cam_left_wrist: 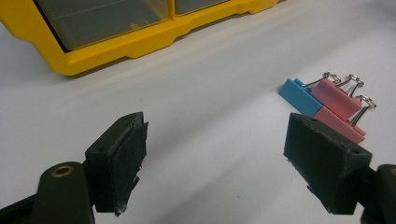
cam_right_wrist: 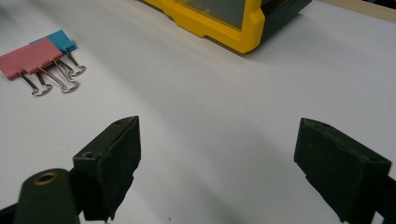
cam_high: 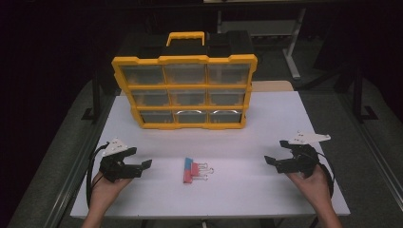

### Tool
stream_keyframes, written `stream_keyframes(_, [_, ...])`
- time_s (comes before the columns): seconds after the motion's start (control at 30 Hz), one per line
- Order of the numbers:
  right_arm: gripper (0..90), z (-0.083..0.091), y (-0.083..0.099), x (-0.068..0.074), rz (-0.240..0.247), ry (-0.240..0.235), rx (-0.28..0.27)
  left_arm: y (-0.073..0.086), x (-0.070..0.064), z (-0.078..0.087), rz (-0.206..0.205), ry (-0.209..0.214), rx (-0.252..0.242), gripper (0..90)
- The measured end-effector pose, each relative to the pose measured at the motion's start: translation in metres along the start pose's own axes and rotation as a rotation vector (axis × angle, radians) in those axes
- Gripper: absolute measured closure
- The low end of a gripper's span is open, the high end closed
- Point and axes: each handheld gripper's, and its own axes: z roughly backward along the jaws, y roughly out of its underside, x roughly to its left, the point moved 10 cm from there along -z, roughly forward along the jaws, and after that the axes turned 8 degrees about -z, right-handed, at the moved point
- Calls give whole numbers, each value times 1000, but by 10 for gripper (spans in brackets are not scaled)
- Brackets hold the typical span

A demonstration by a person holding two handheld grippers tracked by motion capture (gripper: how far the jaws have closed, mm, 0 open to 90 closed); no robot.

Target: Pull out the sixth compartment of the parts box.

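No writing, label, brand, number or sign can be read anywhere. The yellow drawer box [cam_high: 184,91], on the table beyond both tongs, has plain clear drawer fronts and a bare yellow frame; if any small moulded mark sits on it, the dim high view is too coarse to show it. The pink and blue binder clips [cam_high: 192,170], lying between the two tongs, carry no print on their faces in either gripper view. The black jaws of both tongs are unmarked.
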Motion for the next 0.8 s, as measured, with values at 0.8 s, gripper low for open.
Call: stream_keyframes(0.8, [137,-2,-1,3,3,-4,-7,0,-3,-2,21,61,-35,214])
